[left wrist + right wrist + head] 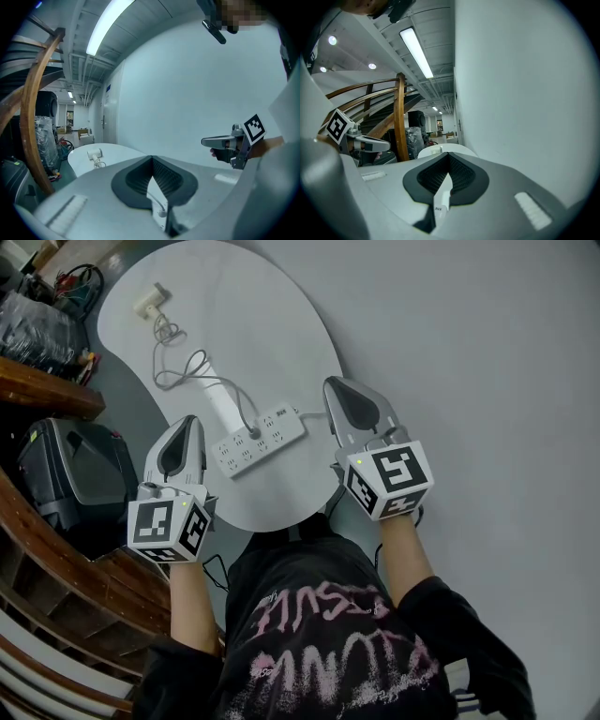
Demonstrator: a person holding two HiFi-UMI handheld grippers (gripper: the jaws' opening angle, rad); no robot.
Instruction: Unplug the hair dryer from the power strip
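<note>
- While the person's dark printed shirt [328, 634] fills the near bottom of the head view, both arms reach forward over the near end of the white table [281, 343].
- Left gripper [192, 418]: it sits over the table's near-left rim. Its own view shows the ribbed dark pads [164, 176] meeting at the tip, jaws drawn together with nothing gripped.
- Right gripper [330, 382]: it is at the table's right rim. The jaws are likewise pressed to a point and empty, with only a sliver of tabletop showing below the tip.
- Between the two tips lies the power strip [260, 439], set at a slant near the table's front edge. Each gripper is just beside one end of it, and I can't tell whether either touches it.
- A plug [253, 434] is seated in the strip, and its grey cord [202, 367] loops away up the table.
- At the cord's far end is the hair dryer [148, 304], white and lying near the table's far-left rim, well apart from both grippers. The left gripper view catches it too [95, 153].
- Room: the table is rounded and mostly bare past the strip.
- Left side is tight: a curved wooden railing [56, 395] and a black case [70, 474] crowd the rim, with clutter further back.
- Right side: a plain pale-grey expanse [469, 352] lies open beyond the edge, and a pale wall [525, 93] runs close alongside.
</note>
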